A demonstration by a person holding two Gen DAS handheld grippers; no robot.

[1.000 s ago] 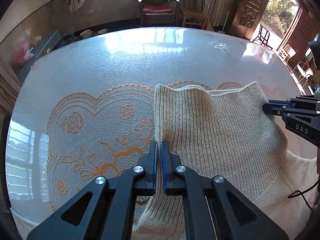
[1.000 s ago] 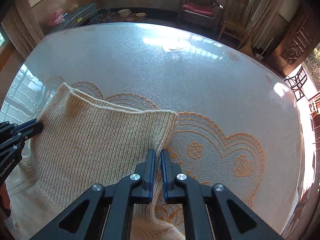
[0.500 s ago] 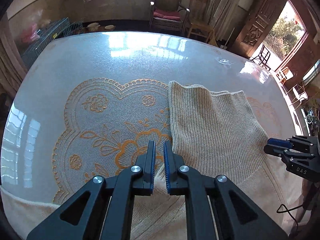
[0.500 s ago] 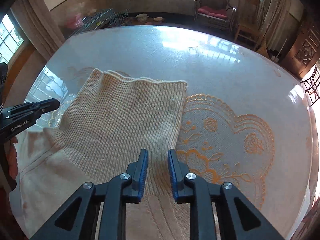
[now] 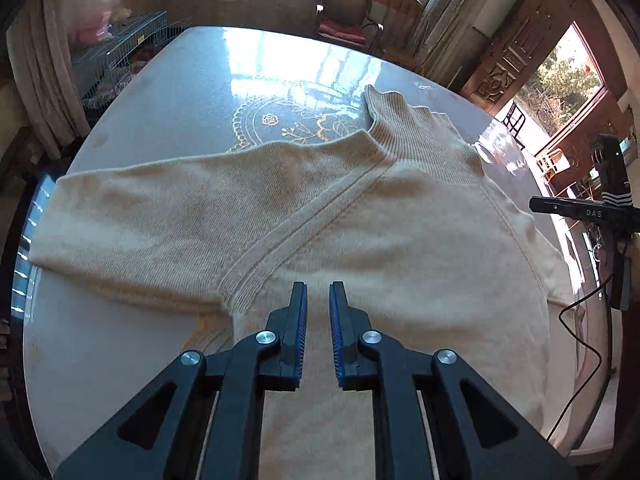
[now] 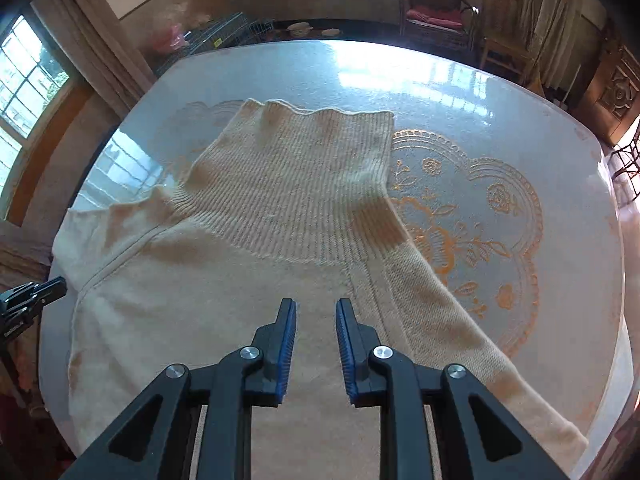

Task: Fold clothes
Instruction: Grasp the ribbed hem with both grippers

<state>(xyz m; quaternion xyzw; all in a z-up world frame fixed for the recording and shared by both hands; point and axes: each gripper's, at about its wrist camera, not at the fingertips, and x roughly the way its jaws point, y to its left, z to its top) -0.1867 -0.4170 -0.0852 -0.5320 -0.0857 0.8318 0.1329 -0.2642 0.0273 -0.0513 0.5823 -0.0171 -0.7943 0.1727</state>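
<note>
Cream ribbed-collar knit sweater (image 5: 360, 216) flat across my glossy round tabletop (image 5: 168, 92), hem cut off below, my left gripper (image 5: 318, 300) and right gripper (image 6: 316, 316) both released, empty above it.

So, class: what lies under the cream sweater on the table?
The sweater lies on a glossy table with an orange lace pattern, part of which disappears beneath the knit. How far the pattern runs underneath is hidden.

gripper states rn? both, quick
Left gripper: open, holding nothing, above the sweater.
Right gripper: open, holding nothing.
</note>
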